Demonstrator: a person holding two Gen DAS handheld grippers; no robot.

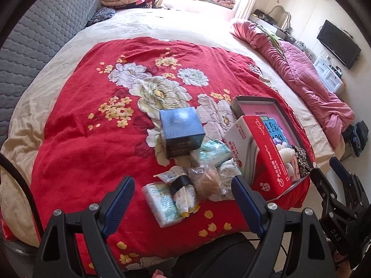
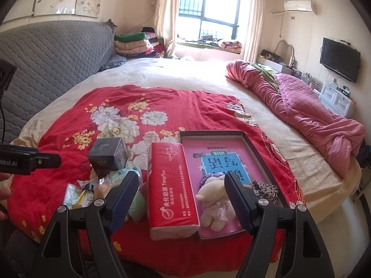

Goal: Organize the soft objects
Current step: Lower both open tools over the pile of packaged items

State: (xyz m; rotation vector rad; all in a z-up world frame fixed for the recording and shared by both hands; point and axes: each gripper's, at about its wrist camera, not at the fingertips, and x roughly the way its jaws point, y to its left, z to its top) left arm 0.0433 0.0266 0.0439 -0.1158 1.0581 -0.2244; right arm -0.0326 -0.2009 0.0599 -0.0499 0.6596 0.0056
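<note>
My left gripper [image 1: 183,199] hangs open above a small heap on the red floral blanket [image 1: 88,153]: a white-green tissue packet [image 1: 160,206], a black-banded sachet [image 1: 182,184], a brown puff in clear plastic [image 1: 207,180] and a pale green packet [image 1: 214,150]. Nothing is between its pads. My right gripper [image 2: 180,199] is open too, over a red tissue pack [image 2: 171,185] that leans on a shallow box tray [image 2: 208,133]. Inside the tray lie a cream plush bear [image 2: 215,201] and a leopard-print scrunchie [image 2: 264,190]. The right gripper [image 1: 336,185] also shows beside the tray in the left wrist view.
A dark blue cube box [image 1: 182,129] stands behind the heap. A crumpled pink quilt [image 2: 313,120] lies along the bed's right side, and a grey quilted headboard [image 2: 53,53] runs along the left. Folded blankets [image 2: 134,44] are stacked by the window. A hand [image 2: 4,197] shows at the left edge.
</note>
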